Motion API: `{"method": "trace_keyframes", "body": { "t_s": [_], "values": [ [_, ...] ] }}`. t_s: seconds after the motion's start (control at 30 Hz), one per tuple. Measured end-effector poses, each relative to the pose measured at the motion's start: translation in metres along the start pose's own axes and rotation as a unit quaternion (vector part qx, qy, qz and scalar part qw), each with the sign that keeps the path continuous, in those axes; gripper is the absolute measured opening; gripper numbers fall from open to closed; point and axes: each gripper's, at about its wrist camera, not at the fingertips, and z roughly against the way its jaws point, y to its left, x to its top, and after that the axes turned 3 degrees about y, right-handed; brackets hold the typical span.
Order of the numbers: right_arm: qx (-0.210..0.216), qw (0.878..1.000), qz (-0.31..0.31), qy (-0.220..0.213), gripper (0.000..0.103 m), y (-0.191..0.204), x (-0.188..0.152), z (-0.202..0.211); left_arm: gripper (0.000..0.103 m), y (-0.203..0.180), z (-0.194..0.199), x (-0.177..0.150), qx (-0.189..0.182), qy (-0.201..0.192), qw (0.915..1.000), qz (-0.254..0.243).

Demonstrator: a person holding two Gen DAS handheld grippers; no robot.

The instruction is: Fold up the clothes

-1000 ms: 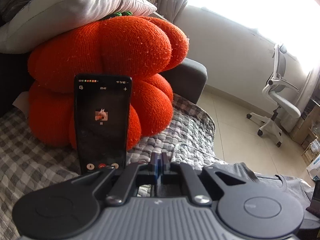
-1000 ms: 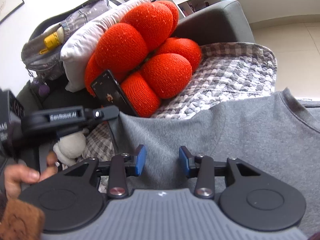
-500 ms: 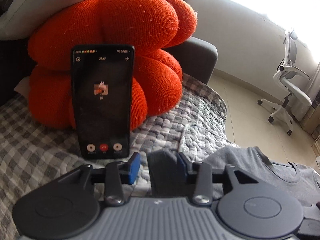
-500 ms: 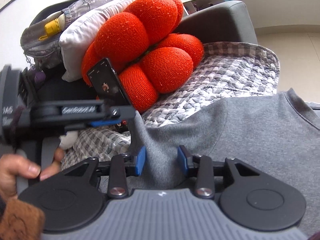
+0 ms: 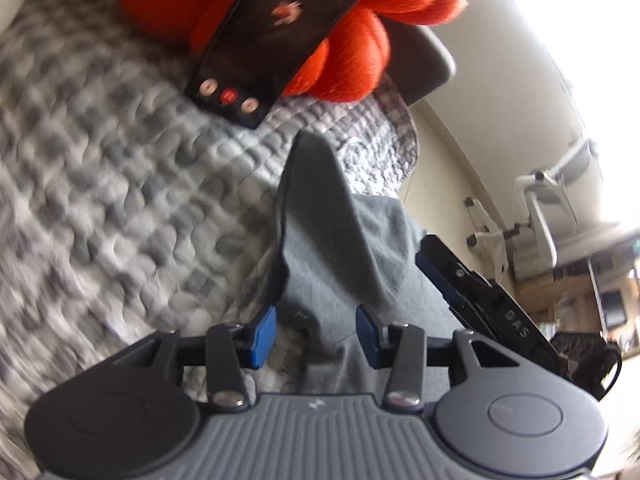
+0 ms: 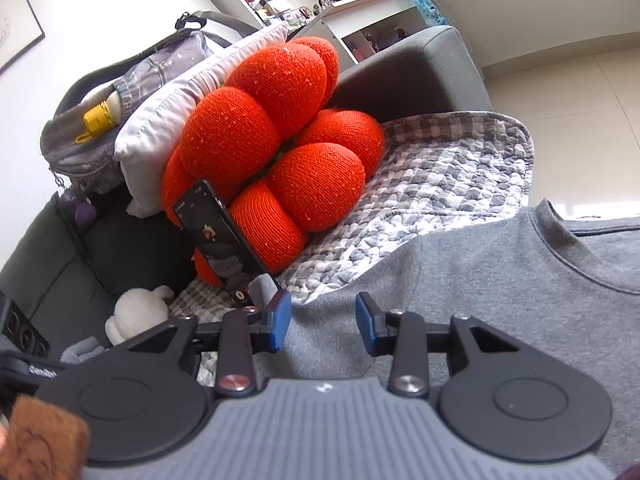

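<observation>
Left gripper (image 5: 316, 334) jaws having just been opening, now standing apart astride a raised fold of the grey sweatshirt (image 6: 520, 280), releasing it onto the checked quilt (image 5: 120, 200); right gripper (image 6: 323, 326) hovering parted, gripping nothing; fold proceeding
</observation>
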Motion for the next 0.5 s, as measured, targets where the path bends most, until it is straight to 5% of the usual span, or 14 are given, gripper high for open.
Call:
{"method": "trace_keyframes", "body": {
  "t_s": [0.1,0.27,0.4,0.5],
  "values": [
    [0.004,1.0,-0.007,-0.003,0.039,-0.003,0.002,0.003,0.028,0.007,-0.007,-0.007,0.008,-0.023,0.9991,0.035],
    [0.005,1.0,-0.021,-0.01,0.039,-0.012,0.006,0.006,0.003,0.002,-0.008,-0.019,0.029,-0.061,0.9974,0.026],
    [0.002,0.999,-0.043,-0.017,0.039,-0.025,0.008,0.011,0.002,-0.009,0.006,-0.032,0.061,-0.101,0.993,-0.007],
    [-0.002,0.998,-0.056,-0.02,0.039,-0.034,0.009,0.014,0.003,-0.008,0.004,-0.042,0.085,-0.078,0.9929,-0.027]
  ]
}}
